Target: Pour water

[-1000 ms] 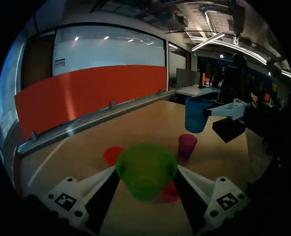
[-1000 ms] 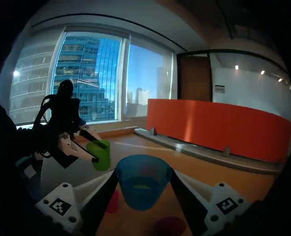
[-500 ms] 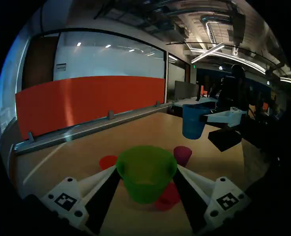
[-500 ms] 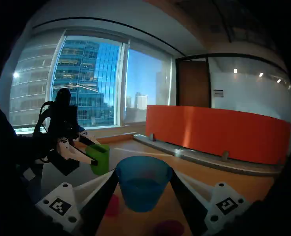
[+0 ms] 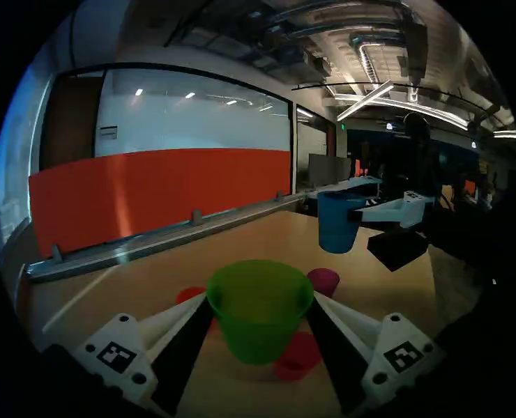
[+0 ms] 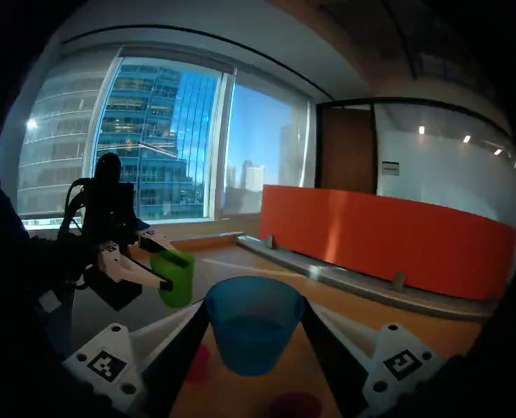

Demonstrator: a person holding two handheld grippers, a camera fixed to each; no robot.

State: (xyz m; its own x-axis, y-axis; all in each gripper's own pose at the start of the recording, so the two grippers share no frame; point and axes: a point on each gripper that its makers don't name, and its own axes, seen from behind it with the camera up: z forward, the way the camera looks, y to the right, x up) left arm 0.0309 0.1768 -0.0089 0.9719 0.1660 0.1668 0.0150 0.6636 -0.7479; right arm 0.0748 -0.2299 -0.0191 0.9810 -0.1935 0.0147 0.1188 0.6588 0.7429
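In the left gripper view my left gripper point(image 5: 259, 313) is shut on a translucent green cup point(image 5: 259, 306), held upright above the wooden table point(image 5: 188, 258). Farther off to the right, the right gripper point(image 5: 369, 212) holds a blue cup point(image 5: 337, 221) in the air. In the right gripper view my right gripper point(image 6: 255, 327) is shut on that blue cup point(image 6: 254, 333), upright. To its left the left gripper point(image 6: 136, 268) carries the green cup point(image 6: 173, 277). Both cups hang above the table, apart from each other.
A magenta cup point(image 5: 323, 281) and two red cups point(image 5: 298, 354) point(image 5: 188, 295) stand on the table below the green cup. A metal rail point(image 5: 167, 230) and an orange wall panel point(image 5: 160, 188) line the table's far side. Windows point(image 6: 160, 146) sit behind the left gripper.
Both grippers have risen with their cups, so the cups on the table sit lower in view. The blue cup has drifted slightly left and farther off in the left gripper view.
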